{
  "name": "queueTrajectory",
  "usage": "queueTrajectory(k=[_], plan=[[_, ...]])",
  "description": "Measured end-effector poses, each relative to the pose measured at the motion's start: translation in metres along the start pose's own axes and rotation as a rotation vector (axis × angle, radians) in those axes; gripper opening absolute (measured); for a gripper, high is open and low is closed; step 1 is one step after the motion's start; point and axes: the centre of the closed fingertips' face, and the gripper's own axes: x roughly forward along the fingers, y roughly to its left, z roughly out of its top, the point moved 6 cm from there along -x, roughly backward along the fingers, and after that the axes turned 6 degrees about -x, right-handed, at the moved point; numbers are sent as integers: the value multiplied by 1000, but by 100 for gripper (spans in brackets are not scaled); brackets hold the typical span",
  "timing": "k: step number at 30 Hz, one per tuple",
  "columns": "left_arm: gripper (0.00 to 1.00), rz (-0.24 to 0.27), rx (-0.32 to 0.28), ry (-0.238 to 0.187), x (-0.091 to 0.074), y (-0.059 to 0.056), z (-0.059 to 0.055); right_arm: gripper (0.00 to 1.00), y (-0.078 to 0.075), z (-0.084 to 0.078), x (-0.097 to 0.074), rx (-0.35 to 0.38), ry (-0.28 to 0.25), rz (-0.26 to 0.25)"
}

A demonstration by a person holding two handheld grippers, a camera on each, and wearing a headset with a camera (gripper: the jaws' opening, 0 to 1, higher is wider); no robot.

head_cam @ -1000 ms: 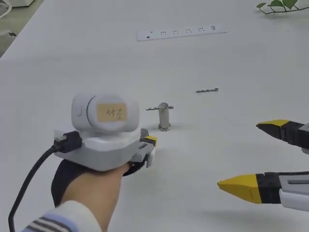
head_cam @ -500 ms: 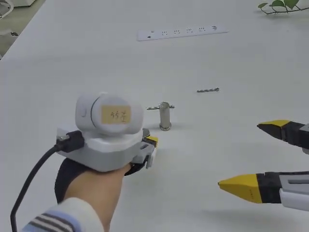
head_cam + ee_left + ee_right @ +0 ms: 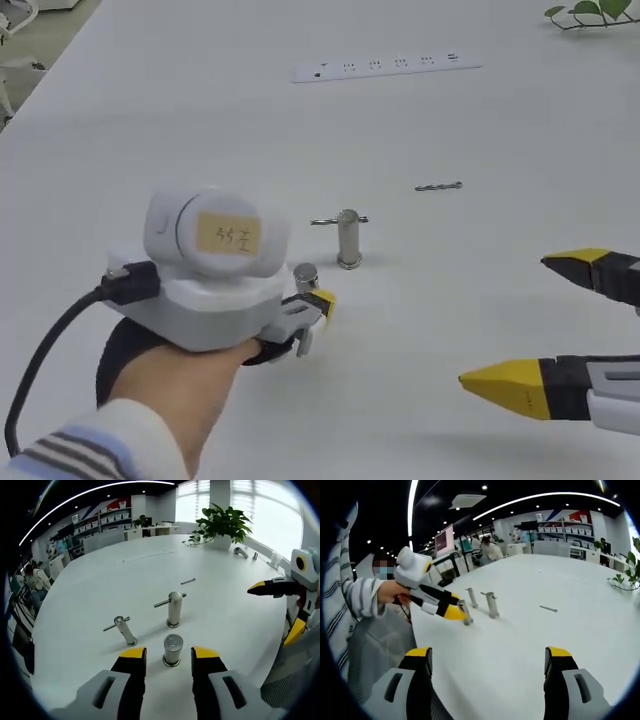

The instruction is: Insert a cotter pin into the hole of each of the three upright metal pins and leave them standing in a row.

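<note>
On the white table point(image 3: 200, 120) the left gripper point(image 3: 313, 315) is held low with its yellow-tipped jaws apart; a plain metal pin point(image 3: 173, 650) stands upright between them; in the left gripper view a small gap shows on each side of it, so the jaws do not clamp it.

Just behind it stands the middle pin point(image 3: 174, 611), upright, with a cotter pin point(image 3: 161, 602) passed through its head and sticking out on both sides; to the left in that view is the third pin point(image 3: 125, 630) with a second cotter pin point(image 3: 110, 626) through it; this one looks tilted, but I cannot tell if the fisheye lens causes it. A loose cotter pin point(image 3: 438, 186) lies flat on the table farther away, well apart from the three pins.

The right gripper point(image 3: 533, 320) hovers at the right side, jaws spread wide and holding nothing, well apart from the pins.

A pale yellow sticker point(image 3: 228, 235) on top of the left gripper bears handwriting which I cannot read; the white power strip point(image 3: 387, 68) at the far side has small dark marks, too small to read; leaves of a plant point(image 3: 590, 12) show at the far right corner.
</note>
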Motion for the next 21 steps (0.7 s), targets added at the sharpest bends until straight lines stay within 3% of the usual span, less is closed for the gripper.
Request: queueTrajectory(k=[2, 4, 7, 8, 9, 11, 18, 21], plan=[[40, -31, -7, 1, -3, 0, 1, 94, 0, 0, -1, 0, 2, -1], [43, -68, 54, 10, -5, 0, 0, 94, 0, -1, -1, 0, 6, -1], [49, -107, 90, 11, -10, -1, -2, 94, 0, -1, -1, 1, 9, -3], [51, -122, 85, 3, -11, -2, -2, 94, -1, -1, -1, 2, 10, -4], [56, -169, 68, -38, -13, -6, 1, 94, -1, -1, -2, 2, 10, -4], [62, -193, 48, -51, -17, -6, 2, 94, -1, -1, -2, 2, 13, -5], [80, -247, 68, -62, -29, -7, 0, 94, -3, 0, -3, -5, 21, -6], [91, -288, 18, -100, -34, -7, 2, 94, -3, 1, -3, -8, 22, -6]])
